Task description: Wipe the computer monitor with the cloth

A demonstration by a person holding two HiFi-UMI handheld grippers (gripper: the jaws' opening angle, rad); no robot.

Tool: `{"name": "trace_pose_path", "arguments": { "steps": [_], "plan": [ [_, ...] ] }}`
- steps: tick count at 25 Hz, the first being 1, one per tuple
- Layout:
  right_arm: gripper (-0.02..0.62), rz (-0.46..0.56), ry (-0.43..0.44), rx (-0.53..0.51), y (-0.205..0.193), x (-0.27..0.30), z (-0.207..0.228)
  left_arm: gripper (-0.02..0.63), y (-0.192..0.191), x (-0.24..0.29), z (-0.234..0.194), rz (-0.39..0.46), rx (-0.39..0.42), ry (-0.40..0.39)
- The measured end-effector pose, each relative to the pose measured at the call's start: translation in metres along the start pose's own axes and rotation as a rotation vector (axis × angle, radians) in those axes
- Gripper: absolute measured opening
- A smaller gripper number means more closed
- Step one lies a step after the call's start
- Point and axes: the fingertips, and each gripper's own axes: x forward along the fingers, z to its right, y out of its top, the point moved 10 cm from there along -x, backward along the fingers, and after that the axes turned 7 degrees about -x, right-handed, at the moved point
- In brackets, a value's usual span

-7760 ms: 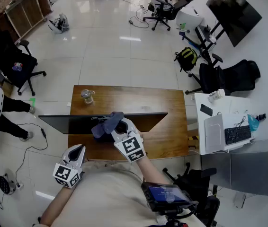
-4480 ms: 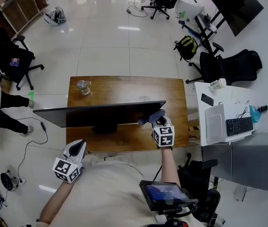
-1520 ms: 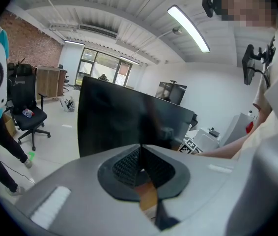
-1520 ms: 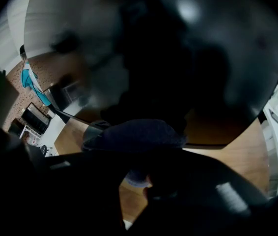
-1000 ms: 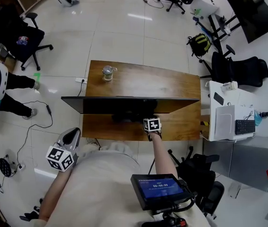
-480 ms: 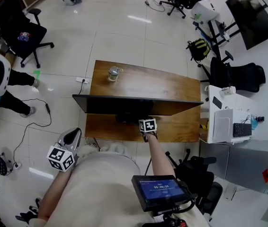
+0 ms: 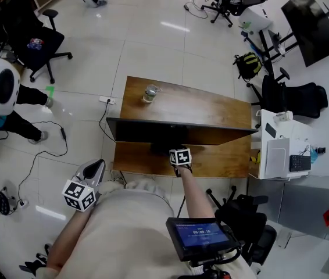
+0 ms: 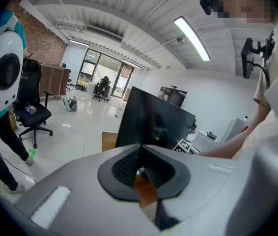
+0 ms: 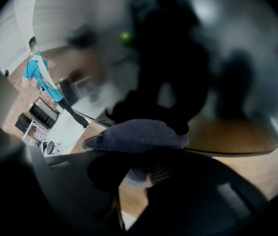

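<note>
Right gripper view: right gripper (image 9: pixel 146 173) clamped on dark cloth (image 9: pixel 136 135), apparently pressed to monitor (image 7: pixel 176 131), lower centre, on desk (image 7: pixel 211 106); left gripper (image 8: pixel 140 163) jaws together, empty, near side; advised: cloth flat, even overlapping strokes

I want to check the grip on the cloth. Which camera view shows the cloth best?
The right gripper view: the cloth lies mid-picture, pinched in the right gripper. The head view and the left gripper view show nothing of it.

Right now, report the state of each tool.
Left tool: shut, holding nothing.
Right tool: shut on the cloth.
</note>
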Motion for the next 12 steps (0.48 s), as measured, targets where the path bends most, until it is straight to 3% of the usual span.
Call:
{"name": "trace_pose_path", "arguments": {
  "steps": [12],
  "plan": [
    [0.091, -0.005, 0.026, -0.031, 0.02, 0.026, -0.057, 0.0, 0.005, -0.025, -0.043, 0.008, 0.001, 0.003]
  ]
}}
